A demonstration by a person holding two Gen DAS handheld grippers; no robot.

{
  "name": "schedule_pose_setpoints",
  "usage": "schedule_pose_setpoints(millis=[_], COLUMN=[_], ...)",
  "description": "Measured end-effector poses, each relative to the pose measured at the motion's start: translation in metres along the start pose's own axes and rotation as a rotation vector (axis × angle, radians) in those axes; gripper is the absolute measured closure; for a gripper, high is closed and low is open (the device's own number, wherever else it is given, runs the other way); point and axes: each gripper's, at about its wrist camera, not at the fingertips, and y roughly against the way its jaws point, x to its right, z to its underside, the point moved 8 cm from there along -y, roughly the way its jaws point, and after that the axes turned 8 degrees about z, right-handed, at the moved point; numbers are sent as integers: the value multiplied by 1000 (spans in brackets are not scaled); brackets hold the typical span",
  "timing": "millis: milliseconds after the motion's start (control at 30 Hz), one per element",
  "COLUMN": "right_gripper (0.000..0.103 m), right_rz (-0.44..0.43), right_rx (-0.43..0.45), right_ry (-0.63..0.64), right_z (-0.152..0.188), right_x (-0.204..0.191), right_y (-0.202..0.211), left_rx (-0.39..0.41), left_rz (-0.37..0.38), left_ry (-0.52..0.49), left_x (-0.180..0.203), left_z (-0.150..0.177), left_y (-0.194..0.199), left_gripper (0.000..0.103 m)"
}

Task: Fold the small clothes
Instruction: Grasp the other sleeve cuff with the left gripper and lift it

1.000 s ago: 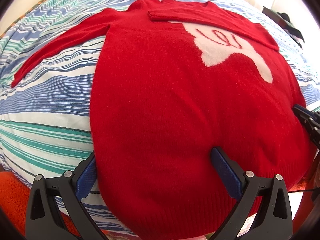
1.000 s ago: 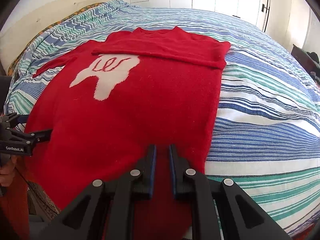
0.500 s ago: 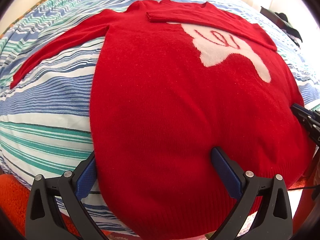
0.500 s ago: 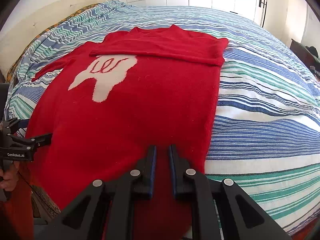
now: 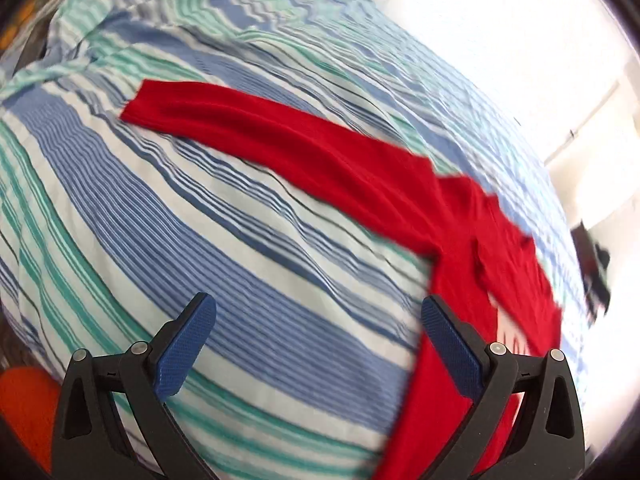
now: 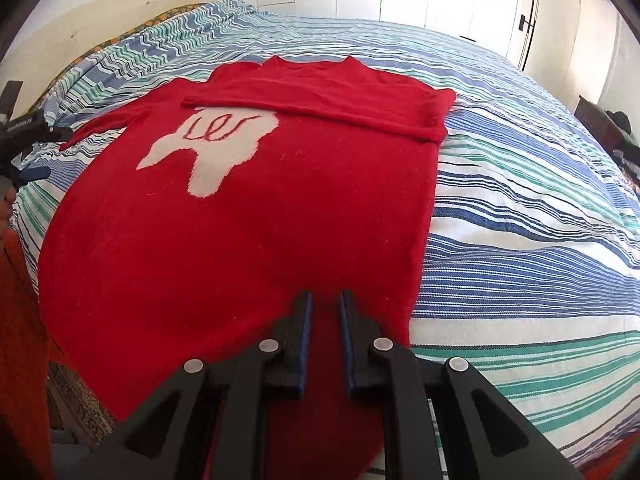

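The striped bedspread (image 6: pixel 520 208) fills most of both views, blue, green and white bands running across it. On it lies the red sweater (image 6: pixel 240 220), spread flat through the middle and left of my right-hand view, its white motif (image 6: pixel 212 148) in the upper middle and one sleeve folded across the chest just above that motif. The hem hangs over the near edge of the bed at the bottom of the frame.

My left-hand view has changed most. Half a second ago it looked straight down the sweater's body; now it has swung left, and the other sleeve (image 5: pixel 280 140) stretches unfolded from the upper left towards the right edge, where the body bunches in a blurred red mass. My left claw (image 5: pixel 316 336) stands wide apart over bare stripes, gripping nothing, with its right finger at the sweater's edge. In the right-hand view it shows small at the left edge (image 6: pixel 24 148), beside that sleeve's cuff.

My right claw (image 6: pixel 324 320) sits as before at the bottom middle, fingers narrow with a slim gap, over the hem; I cannot tell if it pinches cloth.
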Motion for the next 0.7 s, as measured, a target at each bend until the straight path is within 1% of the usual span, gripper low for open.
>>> schedule_pose_setpoints(millis=[67, 100, 167, 200, 233, 300, 367, 467, 500, 533, 567, 600, 633, 667, 700], right_gripper=[88, 88, 88, 88, 88, 86, 85, 84, 84, 84, 84, 84, 83, 83, 83], right_rz=[1, 1, -3, -6, -8, -11, -8, -3, -3, -2, -2, -3, -3, -3, -3], right_rx=[1, 0, -3, -4, -5, -5, -4, -4, -5, -6, -6, -6, -6, -6, -6], right_ry=[5, 6, 0, -6, -12, -22, -23, -19, -20, -22, -25, -29, -32, -34, -35], right_z=[0, -1, -1, -1, 0, 0, 1, 1, 1, 1, 1, 1, 1, 2, 1], right_x=[0, 0, 1, 1, 1, 2, 2, 2, 2, 2, 2, 2, 3, 3, 3], right_y=[0, 0, 1, 1, 1, 2, 3, 4, 4, 3, 3, 4, 3, 3, 3], left_rx=[19, 25, 36, 44, 57, 101, 126, 155, 165, 176, 184, 188, 183, 169, 164], left_rz=[-41, -53, -69, -68, -59, -35, -35, -42, -44, -52, -62, -72, -78, -71, -57], left_ry=[100, 135, 208, 251, 291, 342, 365, 416, 434, 450, 462, 470, 475, 482, 486], left_x=[-38, -55, -85, -99, -110, -122, -129, -140, -146, -152, -157, -162, -168, -171, -171], left_z=[-35, -47, -66, -73, -79, -92, -104, -118, -121, -123, -123, -122, -121, -119, -119], left_y=[-10, -14, -24, -27, -29, -31, -33, -36, -37, -37, -37, -37, -37, -38, -37], left_gripper=[1, 2, 7, 13, 14, 14, 15, 23, 29, 39, 46, 66, 90, 99, 99])
